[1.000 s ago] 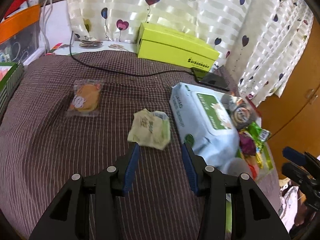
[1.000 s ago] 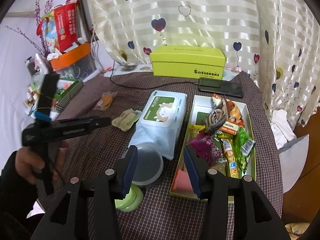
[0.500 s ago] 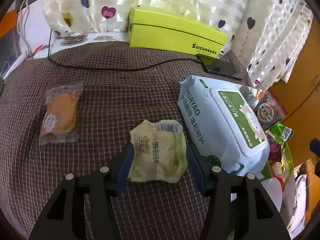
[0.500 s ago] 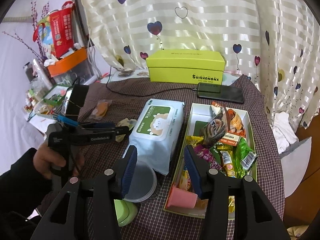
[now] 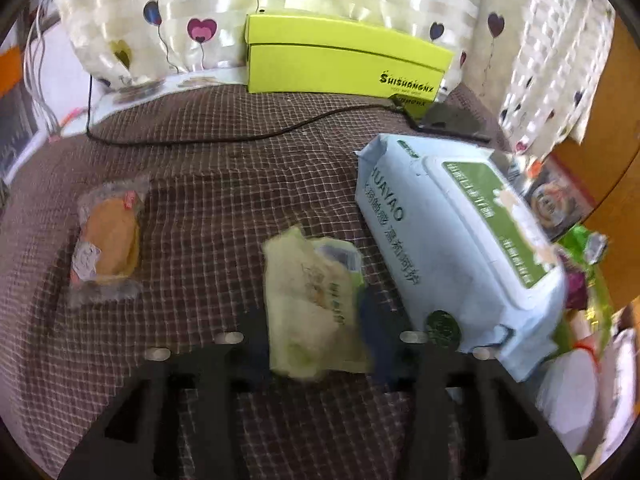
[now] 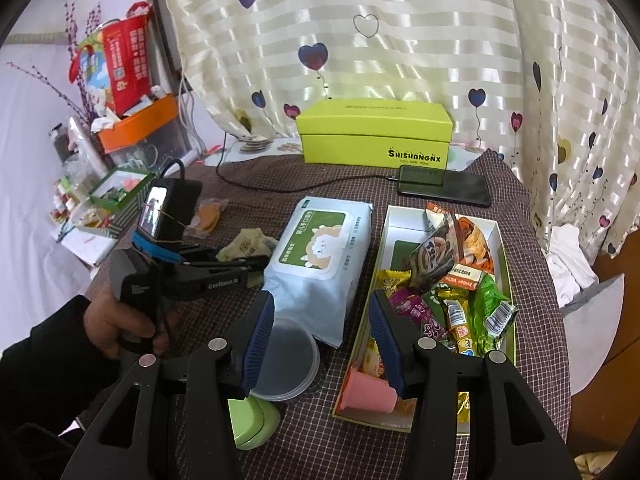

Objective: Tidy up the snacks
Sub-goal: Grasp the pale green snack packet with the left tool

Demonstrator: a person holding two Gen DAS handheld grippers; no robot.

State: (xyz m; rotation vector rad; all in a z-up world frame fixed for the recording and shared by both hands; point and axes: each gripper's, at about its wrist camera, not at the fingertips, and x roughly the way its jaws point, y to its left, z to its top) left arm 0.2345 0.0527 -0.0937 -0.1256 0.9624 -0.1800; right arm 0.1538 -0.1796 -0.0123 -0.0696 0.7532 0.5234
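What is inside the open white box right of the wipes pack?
The white box holds assorted snack packets and a pink cup; its floor beneath them is mostly covered.

In my left wrist view, motion blur smears the left claw point(image 5: 316, 340), so I cannot tell whether its closing pads touch the pale green snack packet point(image 5: 314, 304) between them. The snack box point(image 5: 576, 240) is cut off at the right edge. In my right view, the wipes pack point(image 6: 320, 256) hides part of that packet.
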